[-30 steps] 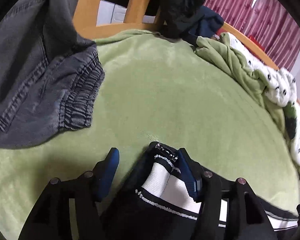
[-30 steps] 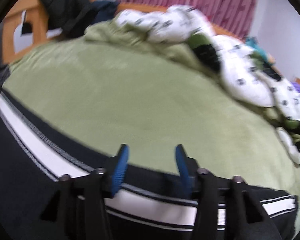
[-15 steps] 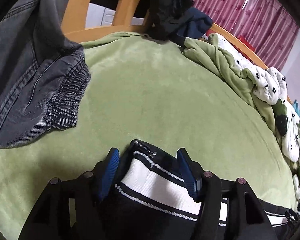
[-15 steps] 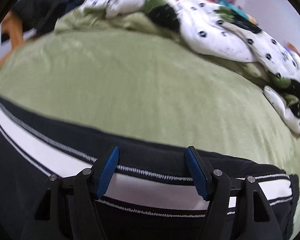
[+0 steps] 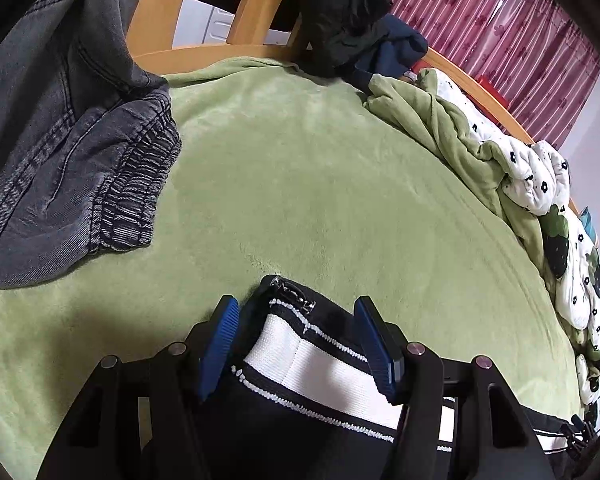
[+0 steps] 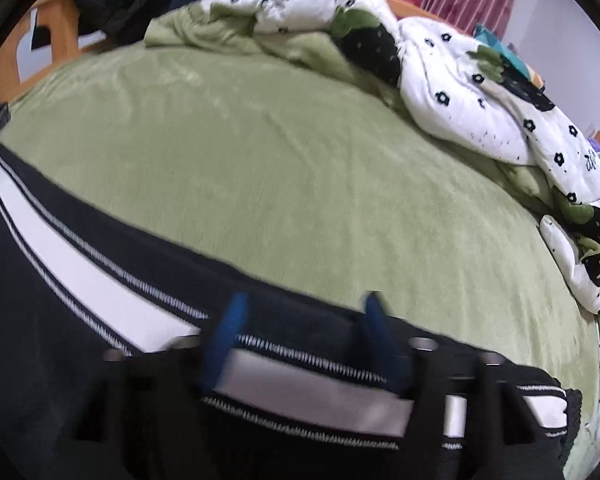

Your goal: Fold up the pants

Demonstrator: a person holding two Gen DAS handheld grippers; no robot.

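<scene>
Black pants with a broad white side stripe [image 5: 300, 364] lie along the near edge of a green bed cover [image 5: 320, 180]. One end of them, with a small metal zip pull, sits flat between the blue pads of my left gripper [image 5: 298, 344]. That gripper is open, with a gap on each side of the cloth. In the right wrist view the striped pants [image 6: 80, 272] run from the left edge down under my right gripper [image 6: 304, 336]. Its jaws are opening. The stripe lies between the blurred pads, which do not press on it.
Grey jeans [image 5: 60, 160] lie heaped at the far left of the bed. Dark clothes [image 5: 340, 20] hang on the wooden bed frame [image 5: 204, 12]. A white quilt with black flowers [image 6: 480, 100] is bunched along the right side. Pink curtains [image 5: 500, 20] hang behind.
The pants' end, bunched against my left gripper's right pad before, now lies flat between the pads. My right gripper sank toward the pants, slid along the stripe, and its jaws widened.
</scene>
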